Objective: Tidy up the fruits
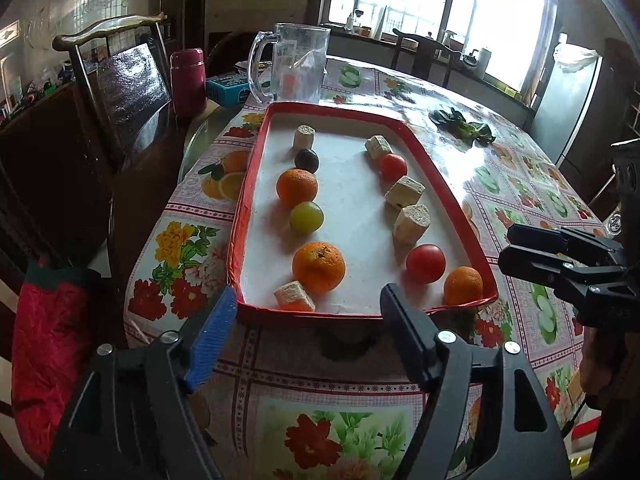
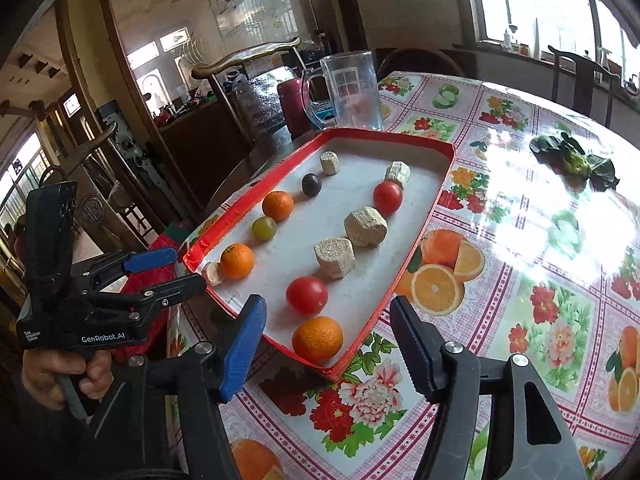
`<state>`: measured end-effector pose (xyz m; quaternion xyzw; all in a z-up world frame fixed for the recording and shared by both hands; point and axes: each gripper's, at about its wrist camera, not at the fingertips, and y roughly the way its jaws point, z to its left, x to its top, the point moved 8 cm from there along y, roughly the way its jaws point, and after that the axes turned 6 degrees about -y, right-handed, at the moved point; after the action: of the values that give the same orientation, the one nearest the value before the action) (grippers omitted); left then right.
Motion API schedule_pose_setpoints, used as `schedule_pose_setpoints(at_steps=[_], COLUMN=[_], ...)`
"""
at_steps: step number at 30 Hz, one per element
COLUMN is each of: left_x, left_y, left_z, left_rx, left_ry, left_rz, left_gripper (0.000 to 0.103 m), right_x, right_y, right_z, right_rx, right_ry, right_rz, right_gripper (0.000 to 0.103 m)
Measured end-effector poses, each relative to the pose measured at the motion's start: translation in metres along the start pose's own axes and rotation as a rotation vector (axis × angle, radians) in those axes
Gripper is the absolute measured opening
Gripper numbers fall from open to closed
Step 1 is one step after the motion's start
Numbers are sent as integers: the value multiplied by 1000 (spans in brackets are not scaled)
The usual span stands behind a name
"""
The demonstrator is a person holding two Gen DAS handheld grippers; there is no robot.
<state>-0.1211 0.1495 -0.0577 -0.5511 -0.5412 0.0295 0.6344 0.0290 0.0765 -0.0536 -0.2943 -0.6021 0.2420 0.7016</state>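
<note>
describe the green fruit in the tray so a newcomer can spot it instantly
Find the red-rimmed tray in front of the glass pitcher. In the row on the left wrist view's left side, the green fruit sits between two oranges. It is the only yellow-green piece, smaller than both.

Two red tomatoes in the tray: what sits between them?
Two beige blocks lie between the far tomato and near tomato; clearest in the right wrist view.

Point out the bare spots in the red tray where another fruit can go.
In the red tray, the white lane down the middle, between the left row with the oranges and the right row with the tomatoes, is bare. So is the far end by the glass pitcher. Both rows are crowded.
</note>
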Motion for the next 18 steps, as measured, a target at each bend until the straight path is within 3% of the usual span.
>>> schedule_pose_setpoints(at_steps=[3,7,11,18], left_x=[-6,-11,-16,-20], left_y=[-4,-11,-20,-25], left_z=[-5,-17,-27,-36], left_rx=[-4,-3,7,12], left_ry=[5,51,99,151], left_rz=[10,-3,-28,-18], left_gripper=[76,76,84,84], right_x=[5,10,10,6], right_y=[-3,-5,-4,-8], right_z=[-2,-7,-9,7], right_rx=[2,44,87,93], right_ry=[-45,-72,-113,-258], right_rz=[-15,-16,11,-1], right_gripper=[83,85,88,89])
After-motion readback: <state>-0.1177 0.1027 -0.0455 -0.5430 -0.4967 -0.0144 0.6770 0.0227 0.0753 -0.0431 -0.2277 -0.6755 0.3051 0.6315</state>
